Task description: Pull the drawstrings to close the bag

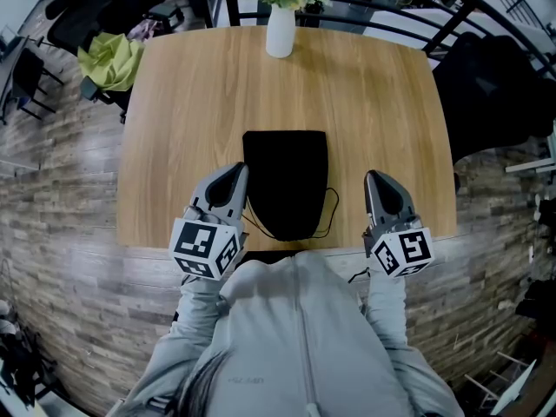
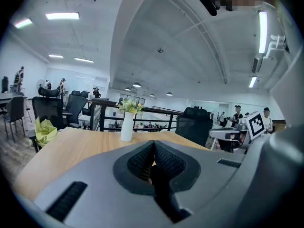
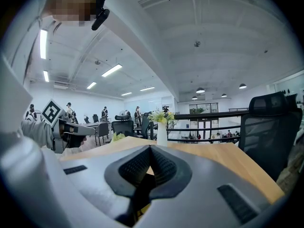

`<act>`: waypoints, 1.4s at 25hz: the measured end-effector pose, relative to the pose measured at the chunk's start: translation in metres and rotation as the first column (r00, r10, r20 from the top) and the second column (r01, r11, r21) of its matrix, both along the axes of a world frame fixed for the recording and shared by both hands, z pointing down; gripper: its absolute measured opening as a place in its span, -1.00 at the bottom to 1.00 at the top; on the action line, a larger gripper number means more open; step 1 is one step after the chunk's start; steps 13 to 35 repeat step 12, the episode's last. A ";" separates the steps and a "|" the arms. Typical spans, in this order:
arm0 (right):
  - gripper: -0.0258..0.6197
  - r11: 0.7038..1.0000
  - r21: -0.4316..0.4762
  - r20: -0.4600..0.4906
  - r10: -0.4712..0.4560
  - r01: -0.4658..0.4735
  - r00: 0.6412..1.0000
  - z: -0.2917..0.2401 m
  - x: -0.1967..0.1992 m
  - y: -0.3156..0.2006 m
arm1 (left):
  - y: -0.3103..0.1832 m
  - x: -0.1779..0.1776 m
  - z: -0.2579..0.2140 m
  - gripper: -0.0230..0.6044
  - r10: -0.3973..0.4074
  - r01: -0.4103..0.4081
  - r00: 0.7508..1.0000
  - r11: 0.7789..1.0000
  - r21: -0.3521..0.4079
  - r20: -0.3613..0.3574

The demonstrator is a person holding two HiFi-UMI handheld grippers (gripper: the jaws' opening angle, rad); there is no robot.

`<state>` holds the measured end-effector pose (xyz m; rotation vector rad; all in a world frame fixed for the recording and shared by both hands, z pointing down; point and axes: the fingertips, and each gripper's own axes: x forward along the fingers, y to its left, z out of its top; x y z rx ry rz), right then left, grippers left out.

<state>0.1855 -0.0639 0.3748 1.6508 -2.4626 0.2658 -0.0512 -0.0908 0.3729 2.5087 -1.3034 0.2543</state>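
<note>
My left gripper (image 1: pixel 235 172) and right gripper (image 1: pixel 374 177) both have their jaws pressed together on nothing, flanking the black bag (image 1: pixel 286 176) lying flat between them. It looks soft and light (likely to drag), so I'd pinch the thin drawstrings (image 1: pixel 331 210) at its near end. The table (image 1: pixel 187 94) edge is close behind; there is open wood ahead.

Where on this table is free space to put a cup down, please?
Free: the wide strip of table between the vase and the bag, and the far corners beside the vase. Crowded: the near edge, where the left gripper and right gripper flank the bag and its drawstrings.
</note>
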 end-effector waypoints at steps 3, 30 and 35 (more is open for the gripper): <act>-0.85 1.000 0.000 0.001 -0.003 0.003 1.000 0.001 0.001 0.000 | 0.000 0.000 0.002 -0.84 -0.005 0.005 1.000 1.000 -0.003 0.002; -0.85 1.000 -0.009 0.016 -0.010 0.010 1.000 0.005 0.006 -0.003 | -0.003 -0.004 0.006 -0.84 -0.037 0.037 0.999 0.999 -0.018 0.005; -0.85 1.000 -0.009 0.016 -0.010 0.010 1.000 0.005 0.006 -0.003 | -0.003 -0.004 0.006 -0.84 -0.037 0.037 0.999 0.999 -0.018 0.005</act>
